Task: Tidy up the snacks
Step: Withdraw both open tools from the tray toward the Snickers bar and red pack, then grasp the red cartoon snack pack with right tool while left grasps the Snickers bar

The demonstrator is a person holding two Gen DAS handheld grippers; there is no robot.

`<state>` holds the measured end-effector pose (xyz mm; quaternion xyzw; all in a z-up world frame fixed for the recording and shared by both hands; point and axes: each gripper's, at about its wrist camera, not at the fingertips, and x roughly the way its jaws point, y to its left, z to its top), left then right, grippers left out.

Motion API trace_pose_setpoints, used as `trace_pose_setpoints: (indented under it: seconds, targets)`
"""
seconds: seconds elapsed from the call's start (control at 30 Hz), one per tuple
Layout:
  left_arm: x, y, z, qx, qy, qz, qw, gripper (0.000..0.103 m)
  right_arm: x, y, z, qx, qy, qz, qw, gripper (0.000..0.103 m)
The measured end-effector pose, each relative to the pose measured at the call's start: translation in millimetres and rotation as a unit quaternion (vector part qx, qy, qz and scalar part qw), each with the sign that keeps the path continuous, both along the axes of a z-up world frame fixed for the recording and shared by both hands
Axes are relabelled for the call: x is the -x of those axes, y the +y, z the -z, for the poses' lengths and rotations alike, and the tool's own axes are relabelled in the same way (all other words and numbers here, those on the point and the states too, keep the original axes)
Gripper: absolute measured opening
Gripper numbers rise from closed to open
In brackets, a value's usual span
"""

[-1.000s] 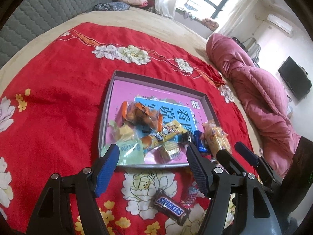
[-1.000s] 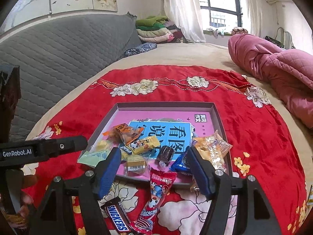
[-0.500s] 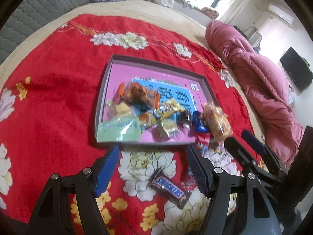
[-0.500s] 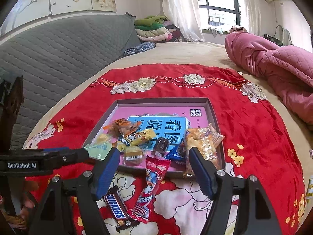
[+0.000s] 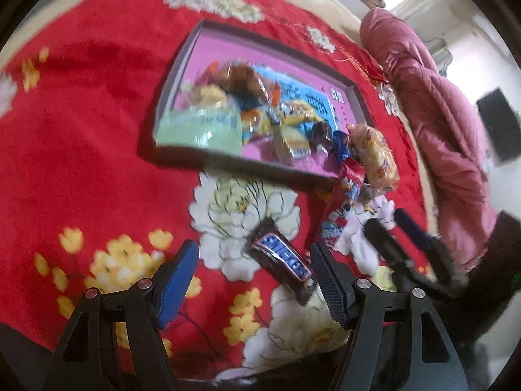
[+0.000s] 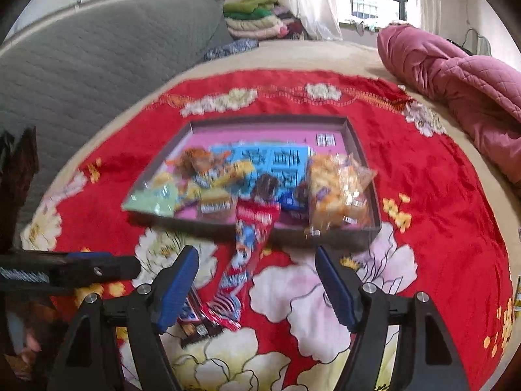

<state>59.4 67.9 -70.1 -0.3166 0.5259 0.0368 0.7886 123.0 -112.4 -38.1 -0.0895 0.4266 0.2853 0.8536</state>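
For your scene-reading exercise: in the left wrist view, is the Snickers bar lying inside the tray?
No. The Snickers bar lies on the red floral cloth, outside the tray.

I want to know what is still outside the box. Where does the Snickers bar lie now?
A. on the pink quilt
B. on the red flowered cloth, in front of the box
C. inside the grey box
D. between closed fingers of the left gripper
B: the Snickers bar lies on the red cloth, apart from the box.
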Motion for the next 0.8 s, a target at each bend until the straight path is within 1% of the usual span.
trace_pose_setpoints:
  seconds: [0.1, 0.2, 0.27, 0.33, 0.47, 0.5, 0.53, 0.63, 0.73, 0.8]
  targets:
    - [-0.1, -2.1, 8.1, 0.005, 0.011, 0.000, 0.9999, 0.073, 0.1, 4.3, 13.8, 0.017, 0.009, -0.008, 1.000, 0.073]
    - [-0.3, -6.2, 15.7, 0.021, 0.019, 0.000, 0.9996, 0.073, -1.5, 7.6, 24.8, 0.025, 0.018, -0.015, 0.999, 0.073]
    - [-1.7, -9.3, 18.9, 0.026, 0.022, 0.002, 0.9994, 0.073, -2.2, 9.0, 31.7, 0.028, 0.023, -0.020, 0.999, 0.067]
    - [-3.0, -12.4, 21.7, 0.035, 0.025, 0.000, 0.9991, 0.073, -3.0, 10.6, 37.4, 0.028, 0.030, -0.028, 0.999, 0.056]
    - [-6.4, -17.0, 29.1, 0.050, 0.032, -0.006, 0.9982, 0.073, -3.1, 15.5, 43.3, 0.026, 0.033, -0.046, 0.998, 0.044]
    - [-7.5, -18.4, 31.0, 0.055, 0.034, -0.009, 0.9979, 0.073, -2.0, 17.4, 44.3, 0.026, 0.031, -0.053, 0.998, 0.035]
    - [-8.5, -19.1, 32.0, 0.057, 0.035, -0.011, 0.9977, 0.073, 0.0, 19.4, 45.3, 0.028, 0.027, -0.063, 0.997, 0.030]
    - [-12.7, -22.8, 34.6, 0.059, 0.039, -0.017, 0.9974, 0.072, 4.1, 20.7, 44.6, 0.039, 0.010, -0.074, 0.996, 0.029]
    - [-18.5, -29.3, 36.9, 0.053, 0.045, -0.020, 0.9974, 0.072, 1.5, 10.1, 42.4, 0.039, 0.010, -0.057, 0.998, 0.025]
    - [-23.7, -36.2, 39.4, 0.037, 0.054, -0.019, 0.9977, 0.072, -2.9, 1.4, 41.0, 0.034, 0.015, -0.043, 0.998, 0.023]
